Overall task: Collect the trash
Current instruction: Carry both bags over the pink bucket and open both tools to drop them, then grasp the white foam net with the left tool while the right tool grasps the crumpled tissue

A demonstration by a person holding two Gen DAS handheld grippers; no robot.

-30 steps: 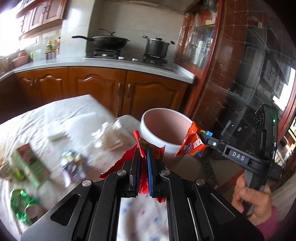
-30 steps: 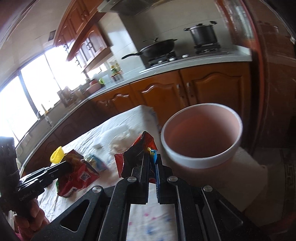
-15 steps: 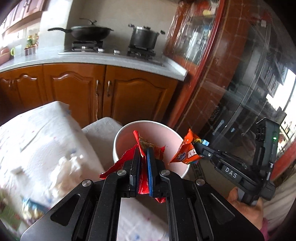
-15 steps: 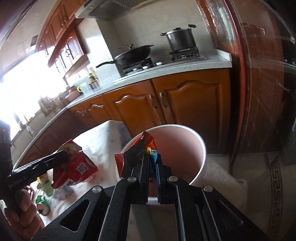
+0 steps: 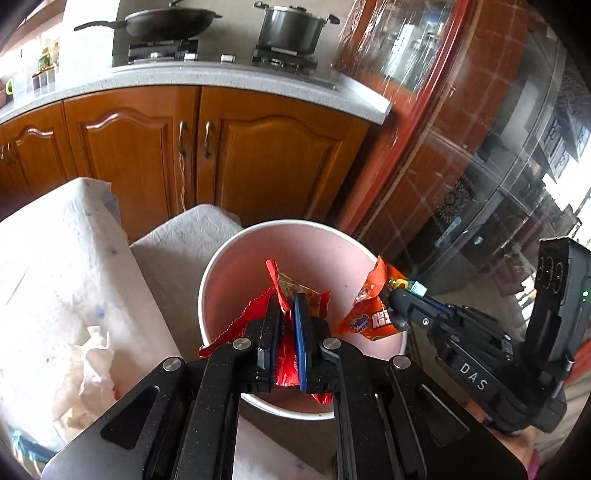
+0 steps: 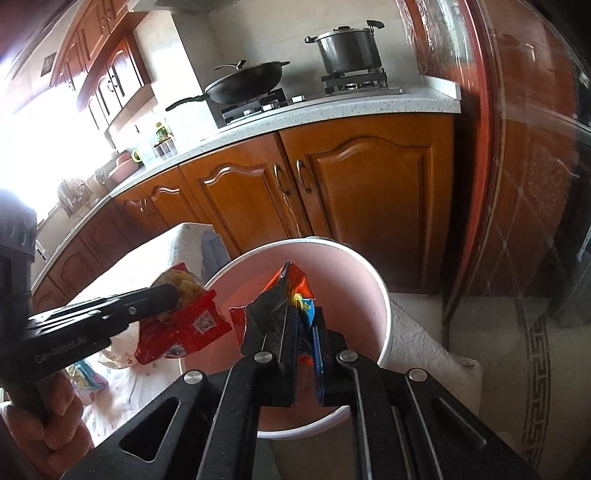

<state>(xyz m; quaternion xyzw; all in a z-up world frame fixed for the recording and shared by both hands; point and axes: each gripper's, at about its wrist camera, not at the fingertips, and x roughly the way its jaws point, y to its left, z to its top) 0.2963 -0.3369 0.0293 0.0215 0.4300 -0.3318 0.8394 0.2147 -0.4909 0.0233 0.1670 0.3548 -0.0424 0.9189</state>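
Left gripper (image 5: 284, 317) jaws nearly shut, clamped on a red wrapper (image 5: 282, 291) held over the pink bin (image 5: 221, 280) mouth. Right gripper (image 6: 299, 325) jaws likewise pinched on an orange wrapper (image 6: 293, 282), also above the bin opening, near its right rim as seen in the left view (image 5: 373, 310). The 2 wrappers hang side by side, apart, nothing btwn them & the bin. Bin interior looks bare where visible.

Around: cloth-covered counter (image 5: 55, 266) left of bin w/ 1 crumpled white tissue (image 5: 88, 373) & 1 bluish wrapper (image 6: 86, 376) at the edge. Behind: wood cabinets (image 5: 258, 158), stove w/ 1 wok (image 5: 166, 22) & 1 pot (image 5: 291, 26). Glass door (image 5: 480, 166) to the right.
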